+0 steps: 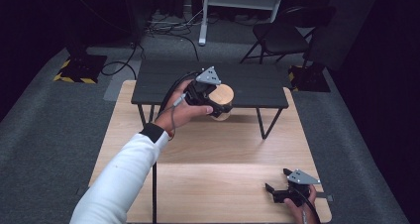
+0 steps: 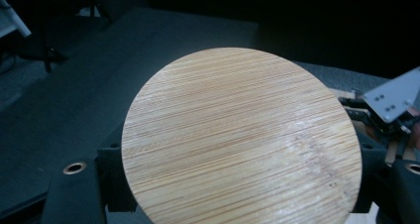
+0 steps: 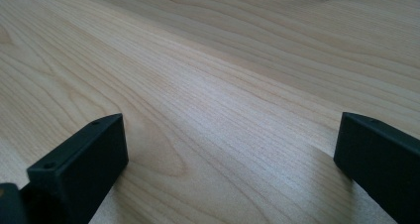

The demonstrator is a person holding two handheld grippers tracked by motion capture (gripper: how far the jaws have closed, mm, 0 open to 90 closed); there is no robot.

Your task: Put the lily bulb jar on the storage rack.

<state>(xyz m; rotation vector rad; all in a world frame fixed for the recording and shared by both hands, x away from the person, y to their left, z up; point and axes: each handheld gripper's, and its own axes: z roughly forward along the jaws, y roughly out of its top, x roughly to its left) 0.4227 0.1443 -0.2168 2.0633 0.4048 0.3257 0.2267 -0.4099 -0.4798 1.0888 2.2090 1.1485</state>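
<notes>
A round bamboo-topped piece [image 1: 221, 94] is held above the front edge of a small black slatted table [image 1: 247, 85]. My left gripper [image 1: 220, 107] is shut on it, one dark jaw lying across its side. In the left gripper view its striped bamboo face [image 2: 237, 140] sits between my black fingers [image 2: 74, 194]; what lies beneath that face is hidden. My right gripper [image 1: 277, 180] rests low over the near right corner of the light wooden table [image 1: 223, 154]. It is open, with only bare wood between its jaws [image 3: 228, 149]. Its grey plate [image 2: 391, 97] appears beyond the bamboo face.
The black slatted table stands on thin legs on the wooden tabletop's far half. Beyond it lie grey carpet, loose cables [image 1: 168, 28], a black folding chair [image 1: 282, 35], a white frame [image 1: 237, 1] and yellow-striped bases [image 1: 79, 68].
</notes>
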